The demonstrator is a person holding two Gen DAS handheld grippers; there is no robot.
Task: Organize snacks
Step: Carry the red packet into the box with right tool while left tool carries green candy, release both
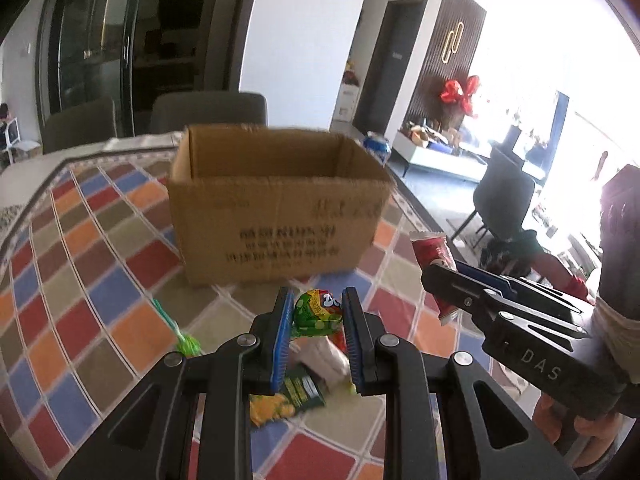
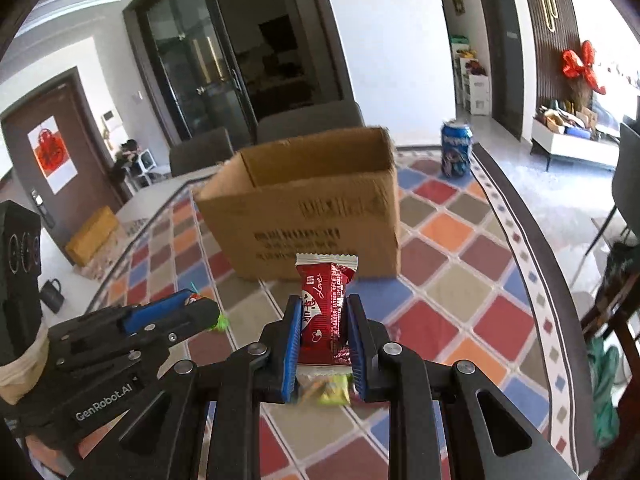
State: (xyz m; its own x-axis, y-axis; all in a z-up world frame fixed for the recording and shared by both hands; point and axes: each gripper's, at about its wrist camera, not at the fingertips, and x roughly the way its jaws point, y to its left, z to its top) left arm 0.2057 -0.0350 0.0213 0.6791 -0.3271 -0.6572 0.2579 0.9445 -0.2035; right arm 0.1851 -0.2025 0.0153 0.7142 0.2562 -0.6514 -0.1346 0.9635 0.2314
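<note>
An open cardboard box (image 1: 276,204) stands on the checkered tablecloth; it also shows in the right wrist view (image 2: 316,204). My left gripper (image 1: 316,300) is shut on a green snack packet (image 1: 318,312), held above the table in front of the box. My right gripper (image 2: 322,304) is shut on a red snack packet (image 2: 325,312), also in front of the box. The red packet (image 1: 434,256) and right gripper show at the right of the left wrist view. More snack packets (image 1: 292,396) lie on the table below the left gripper.
A blue drink can (image 2: 456,148) stands at the box's far right near the table edge (image 2: 516,216). A green lollipop-like snack (image 1: 180,332) lies at the left. Grey chairs (image 1: 208,112) stand behind the table.
</note>
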